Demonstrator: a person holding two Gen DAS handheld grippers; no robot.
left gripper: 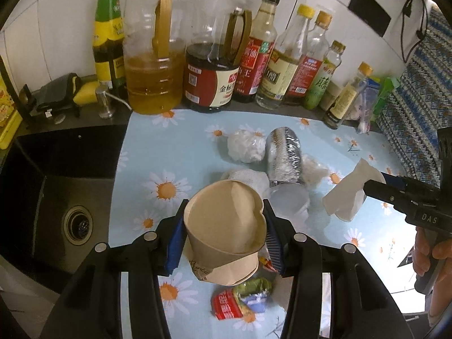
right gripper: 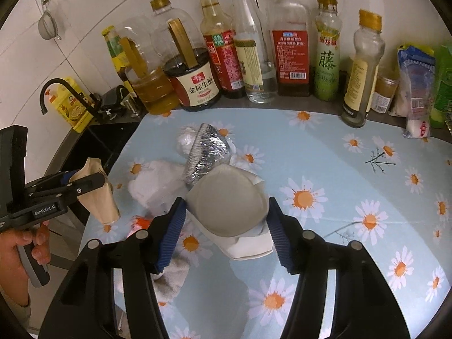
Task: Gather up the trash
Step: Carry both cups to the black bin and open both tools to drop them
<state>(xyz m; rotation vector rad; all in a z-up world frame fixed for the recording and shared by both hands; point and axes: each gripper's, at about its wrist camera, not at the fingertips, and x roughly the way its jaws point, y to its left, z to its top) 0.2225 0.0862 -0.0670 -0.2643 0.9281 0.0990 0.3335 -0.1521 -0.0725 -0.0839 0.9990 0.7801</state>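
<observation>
Showing two crushed cups lifted clear of a littered desk, one in each hand-held gripper.

Left wrist view: the left hand-held gripper point(left gripper: 223, 226) is clamped on a brown paper cup point(left gripper: 226, 223), its blue pads pressing the cup's two sides so that the rim is dented. The cup's open mouth faces up and toward the camera, and its long axis runs near to far along the fingers. Below and just nearer than the cup lies a red and green wrapper point(left gripper: 240, 301) on the flowered desk point(left gripper: 147, 152). Farther off lie a foil bag point(left gripper: 284, 158), a white plastic wad point(left gripper: 244, 145) and a clear plastic cup point(left gripper: 291, 202). The sink point(left gripper: 56, 197) lies to the left. At the right, the other hand-held gripper holds a white paper cup point(left gripper: 349, 195), tilted.

Right wrist view: the right hand-held gripper point(right gripper: 226, 226) grips the white paper cup point(right gripper: 231, 209) across its squashed body, mouth toward the camera. The remaining litter lies beyond and to the left of it: the foil bag point(right gripper: 206, 149), white tissue point(right gripper: 155, 183) and an orange scrap point(right gripper: 141, 221). The left hand-held gripper point(right gripper: 93, 178) appears at the left edge with the brown cup point(right gripper: 99, 197) hanging mouth-down from it.

No bin shows in either view, so which hand is nearer to it cannot be told. Both hands being full, the next move probably carries the cups away from the desk.
</observation>
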